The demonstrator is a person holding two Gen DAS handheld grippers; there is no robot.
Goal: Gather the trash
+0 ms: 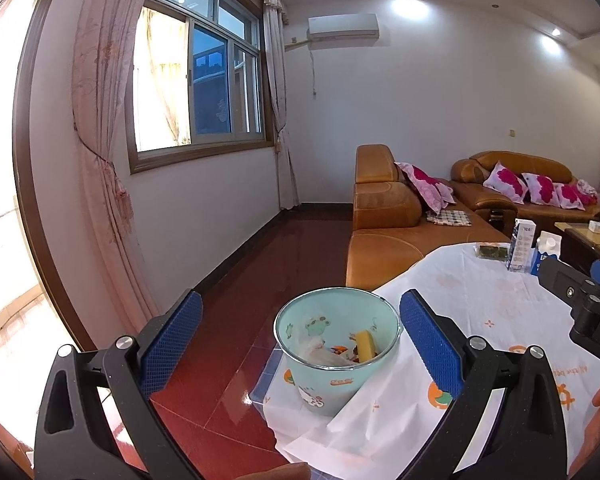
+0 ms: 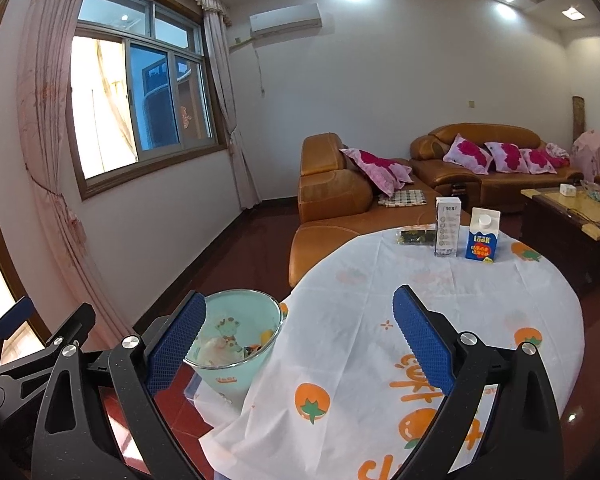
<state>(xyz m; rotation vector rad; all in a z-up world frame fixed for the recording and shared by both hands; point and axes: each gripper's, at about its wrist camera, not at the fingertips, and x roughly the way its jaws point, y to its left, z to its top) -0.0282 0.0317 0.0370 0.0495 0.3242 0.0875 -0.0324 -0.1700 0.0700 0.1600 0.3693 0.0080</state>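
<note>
A pale green bin (image 1: 332, 364) with cartoon prints stands on the floor beside the table, holding a yellow sponge (image 1: 366, 344) and crumpled wrappers; it also shows in the right wrist view as the bin (image 2: 236, 344). On the far side of the round table (image 2: 440, 304) stand a tall white carton (image 2: 447, 227), a blue milk carton (image 2: 482, 240) and a dark green packet (image 2: 415, 237). My left gripper (image 1: 300, 332) is open above the bin, empty. My right gripper (image 2: 298, 332) is open over the table's near left edge, empty.
The table wears a white cloth (image 1: 480, 312) with orange fruit prints that hangs over the edge beside the bin. Orange leather sofas (image 2: 340, 204) with pink cushions stand behind. A wooden coffee table (image 2: 576, 208) is at the right. Red floor (image 1: 260, 264) lies left.
</note>
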